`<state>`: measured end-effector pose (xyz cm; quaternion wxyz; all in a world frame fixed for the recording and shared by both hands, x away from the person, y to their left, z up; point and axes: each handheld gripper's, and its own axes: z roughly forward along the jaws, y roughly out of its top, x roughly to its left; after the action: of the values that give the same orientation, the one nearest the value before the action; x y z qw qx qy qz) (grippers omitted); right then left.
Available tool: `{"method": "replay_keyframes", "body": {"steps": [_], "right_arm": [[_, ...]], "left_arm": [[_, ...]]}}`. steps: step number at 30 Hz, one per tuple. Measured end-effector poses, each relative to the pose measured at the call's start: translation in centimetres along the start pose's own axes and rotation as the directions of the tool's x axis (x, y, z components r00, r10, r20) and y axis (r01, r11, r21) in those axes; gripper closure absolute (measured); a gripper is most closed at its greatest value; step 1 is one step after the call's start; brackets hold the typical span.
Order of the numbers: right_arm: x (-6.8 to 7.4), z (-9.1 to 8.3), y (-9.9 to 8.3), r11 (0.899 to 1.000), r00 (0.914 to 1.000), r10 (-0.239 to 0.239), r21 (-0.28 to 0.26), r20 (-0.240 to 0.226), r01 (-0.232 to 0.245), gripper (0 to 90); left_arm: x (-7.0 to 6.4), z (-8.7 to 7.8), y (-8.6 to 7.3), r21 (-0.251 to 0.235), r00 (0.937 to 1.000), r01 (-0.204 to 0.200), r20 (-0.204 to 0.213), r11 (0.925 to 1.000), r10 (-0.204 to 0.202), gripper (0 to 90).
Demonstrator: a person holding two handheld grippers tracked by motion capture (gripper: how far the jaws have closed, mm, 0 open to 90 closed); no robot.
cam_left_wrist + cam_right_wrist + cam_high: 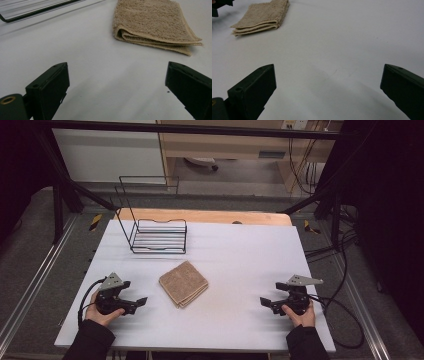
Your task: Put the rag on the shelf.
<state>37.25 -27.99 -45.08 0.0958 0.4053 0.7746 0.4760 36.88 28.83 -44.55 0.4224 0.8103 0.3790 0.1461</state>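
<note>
The folded towel [183, 283] lies mid-frame on the white surface [240, 250]. From above, a wire rack [159, 236] stands upper left. The left hand-held gripper [134, 296] and right hand-held gripper [269, 295] are both wide open, holding nothing.

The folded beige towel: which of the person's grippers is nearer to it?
Left. The left gripper sits just left of the folded towel, jaws open toward it; the right gripper is farther away, across bare table.

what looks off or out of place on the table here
Nothing stands out. The folded beige towel lies neat, turned at an angle to the table edge, with the black wire rack upright behind it. The left gripper and right gripper rest open, apart from the towel.
</note>
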Motion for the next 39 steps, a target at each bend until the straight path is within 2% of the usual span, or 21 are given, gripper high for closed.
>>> {"method": "replay_keyframes", "body": {"steps": [20,29,39], "right_arm": [[0.0,0.1,0.0,1.0,1.0,-0.005,0.013,0.005,0.005,0.9],[0.0,0.1,0.0,1.0,0.9999,-0.006,0.014,0.011,0.006,0.8],[0.0,0.1,-0.1,1.0,0.9998,-0.013,0.018,0.017,0.013,0.8]], "left_arm": [[-1.0,0.8,0.6,0.026,0.9999,-0.009,-0.007,0.9996,0.009,6.0],[-1.6,1.6,1.5,0.051,0.9997,-0.011,-0.021,0.9986,0.012,7.3],[-2.4,2.3,3.2,0.074,0.9994,0.006,-0.033,0.9972,-0.003,10.5]]}}
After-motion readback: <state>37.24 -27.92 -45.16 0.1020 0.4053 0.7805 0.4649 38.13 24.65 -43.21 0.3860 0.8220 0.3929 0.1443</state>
